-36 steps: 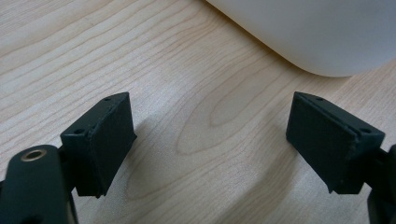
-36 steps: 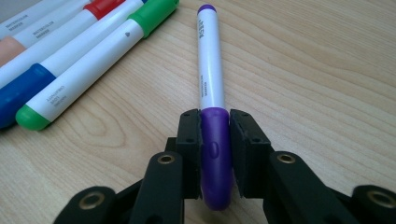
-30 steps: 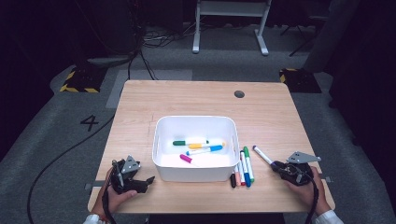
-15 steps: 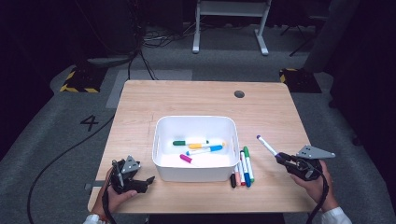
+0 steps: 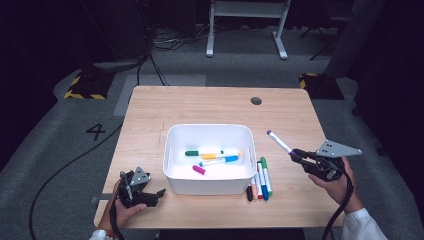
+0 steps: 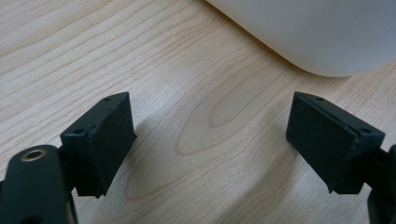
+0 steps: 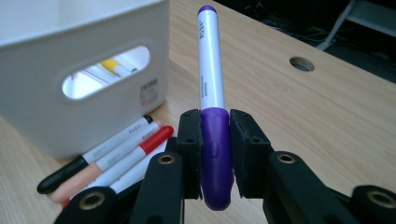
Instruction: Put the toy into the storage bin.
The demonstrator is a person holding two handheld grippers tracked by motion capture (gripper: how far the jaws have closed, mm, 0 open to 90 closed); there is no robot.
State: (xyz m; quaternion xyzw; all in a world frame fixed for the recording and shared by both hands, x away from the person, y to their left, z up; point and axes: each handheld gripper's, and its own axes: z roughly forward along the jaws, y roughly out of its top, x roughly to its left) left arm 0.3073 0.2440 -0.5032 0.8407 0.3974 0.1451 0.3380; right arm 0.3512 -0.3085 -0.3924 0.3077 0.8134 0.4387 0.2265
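My right gripper (image 5: 296, 155) (image 7: 215, 140) is shut on a purple marker (image 5: 279, 142) (image 7: 211, 84), clamped by its purple cap, its white barrel pointing up and away. It hangs above the table to the right of the white bin (image 5: 172, 175) (image 7: 70, 60). Inside the bin lie green, yellow, blue and magenta markers (image 5: 212, 157). Several more markers (image 5: 259, 180) (image 7: 112, 154) lie in a row on the table beside the bin's right wall. My left gripper (image 5: 155, 192) (image 6: 210, 140) rests on the table at the bin's front left corner, open, with only bare wood between its jaws.
The wooden table (image 5: 210, 110) has a round cable hole (image 5: 256, 100) (image 7: 301, 63) at the back right. A cable trails off the left edge to the floor. A white stand's legs and dark equipment sit on the floor behind the table.
My right gripper has risen off the table with the purple marker, which now tilts higher, up and to the left. The left gripper has stayed put.
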